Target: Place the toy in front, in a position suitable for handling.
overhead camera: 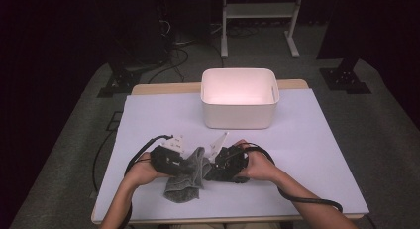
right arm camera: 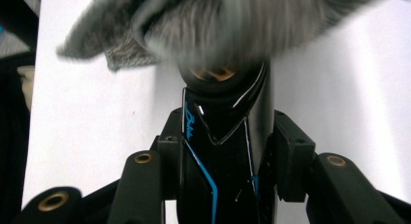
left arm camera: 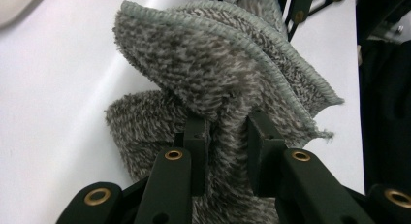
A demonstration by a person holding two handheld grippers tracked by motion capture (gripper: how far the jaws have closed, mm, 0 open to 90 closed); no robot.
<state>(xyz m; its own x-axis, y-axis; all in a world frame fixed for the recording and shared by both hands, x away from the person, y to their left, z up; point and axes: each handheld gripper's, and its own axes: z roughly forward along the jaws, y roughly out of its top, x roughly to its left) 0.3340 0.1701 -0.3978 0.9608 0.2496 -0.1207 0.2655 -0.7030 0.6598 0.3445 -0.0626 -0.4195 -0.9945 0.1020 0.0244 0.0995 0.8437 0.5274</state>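
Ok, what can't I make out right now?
- Black item: right gripper view, tip buried in the blurred cloth; too little shows to tell what it is.
- Bin floor: high view, washed out by glare.
- Cloth's far side: left gripper view, behind its own folds.

Dim room, table [overhead camera: 317,140] lit from above, glare in white bin [overhead camera: 240,97], cloth [right arm camera: 228,25] blurred in right gripper view

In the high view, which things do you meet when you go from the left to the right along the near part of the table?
left gripper → grey cloth → right gripper → cable trailing off to the right.
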